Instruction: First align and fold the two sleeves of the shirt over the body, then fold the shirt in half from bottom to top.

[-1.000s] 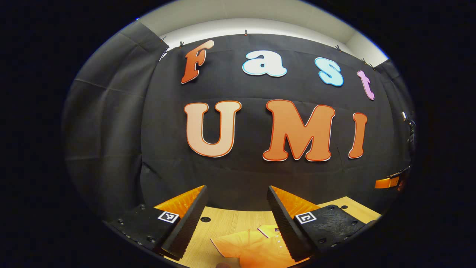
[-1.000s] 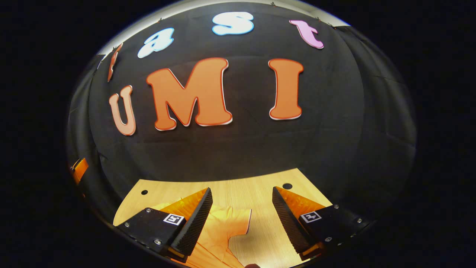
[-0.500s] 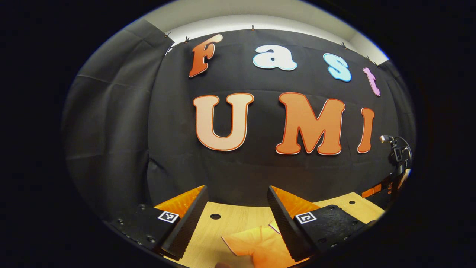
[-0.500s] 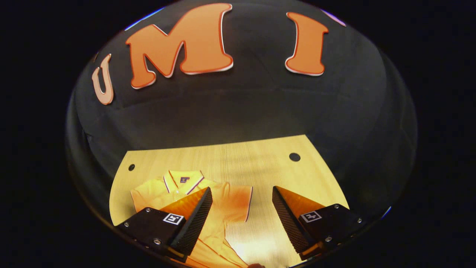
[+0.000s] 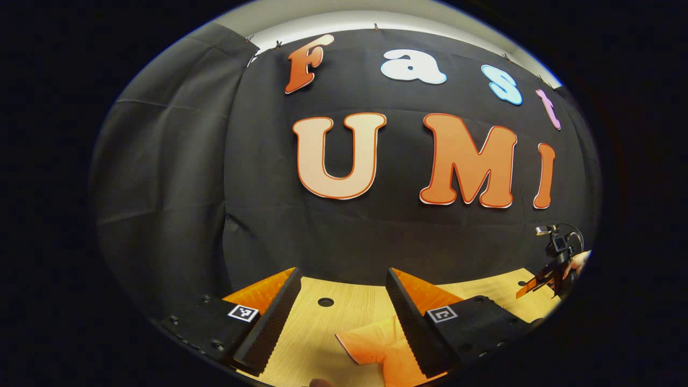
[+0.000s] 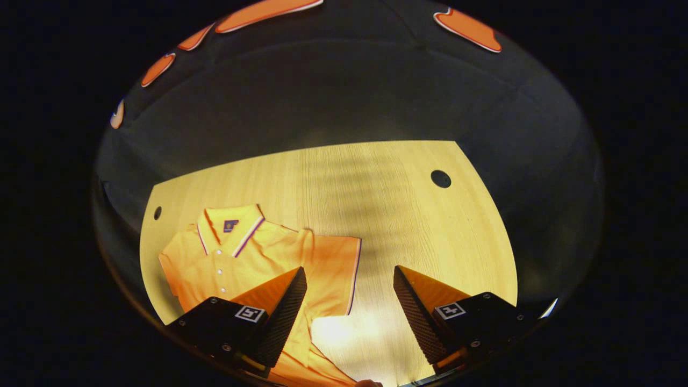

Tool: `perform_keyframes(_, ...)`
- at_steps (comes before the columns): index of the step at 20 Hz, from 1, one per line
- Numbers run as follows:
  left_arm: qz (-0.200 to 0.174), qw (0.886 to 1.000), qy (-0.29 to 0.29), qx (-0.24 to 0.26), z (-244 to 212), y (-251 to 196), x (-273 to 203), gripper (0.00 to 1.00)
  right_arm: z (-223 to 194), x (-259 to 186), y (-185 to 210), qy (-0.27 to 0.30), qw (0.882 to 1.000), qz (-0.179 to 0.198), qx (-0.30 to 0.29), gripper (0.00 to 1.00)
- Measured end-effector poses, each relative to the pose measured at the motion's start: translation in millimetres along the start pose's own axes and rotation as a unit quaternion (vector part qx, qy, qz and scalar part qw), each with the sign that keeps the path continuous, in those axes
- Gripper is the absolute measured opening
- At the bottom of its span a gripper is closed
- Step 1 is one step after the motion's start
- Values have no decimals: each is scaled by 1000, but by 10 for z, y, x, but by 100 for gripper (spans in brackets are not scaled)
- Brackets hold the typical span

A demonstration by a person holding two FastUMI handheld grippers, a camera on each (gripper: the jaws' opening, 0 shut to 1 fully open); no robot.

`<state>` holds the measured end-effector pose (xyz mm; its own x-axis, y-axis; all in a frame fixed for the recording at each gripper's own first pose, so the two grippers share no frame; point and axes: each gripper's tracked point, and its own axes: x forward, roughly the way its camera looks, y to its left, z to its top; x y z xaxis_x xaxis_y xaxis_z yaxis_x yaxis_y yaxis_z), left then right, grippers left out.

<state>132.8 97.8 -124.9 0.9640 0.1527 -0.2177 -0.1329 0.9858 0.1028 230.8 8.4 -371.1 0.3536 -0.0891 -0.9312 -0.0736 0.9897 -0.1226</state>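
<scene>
Both grippers parted wide, gripping nothing. Left gripper (image 5: pixel 342 312) tilted nearly level, low above the wooden table (image 5: pixel 317 322); just ahead and slightly toward its right finger, one sleeve (image 5: pixel 371 344) of the orange shirt lying flat, cuff end pointing out between the fingers. Probably held this low and flat so the lower finger can slide under the cuff edge rather than stab down into cloth.

Right gripper (image 6: pixel 349 306) pitched more steeply down over the table (image 6: pixel 408 215), higher up, taking in most of the shirt (image 6: pixel 252 258). Spread face up, collar away from the gripper, buttons showing, body running back under the left finger. Other sleeve (image 6: pixel 336 269) stretched out sideways just ahead of the gap, striped cuff edge nearest the opening — well set for a pinch at the cuff. Seen also from the left gripper view, far to the right at the table edge: the right gripper (image 5: pixel 543 282) with a hand (image 5: pixel 578 263) on it, well apart.

Neither sleeve folded yet, judging from the flat spread; task at its very start. Likely next: lowering each open gripper onto its own cuff. Thin knit, likely to bunch or drag the body if pinched too deep — edge grip safer.
</scene>
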Motion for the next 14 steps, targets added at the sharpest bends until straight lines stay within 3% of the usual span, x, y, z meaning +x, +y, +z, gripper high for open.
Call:
perform_keyframes(6,9,1000,25,-5,-213,81,133,98,-286,611,50,88,996,8,27,99)
perform_keyframes(9,17,999,35,-4,-293,142,165,98,-391,811,-70,105,994,-17,11,100)
perform_keyframes(14,22,998,51,-8,-422,191,183,98,-480,979,-36,127,992,-15,12,100)
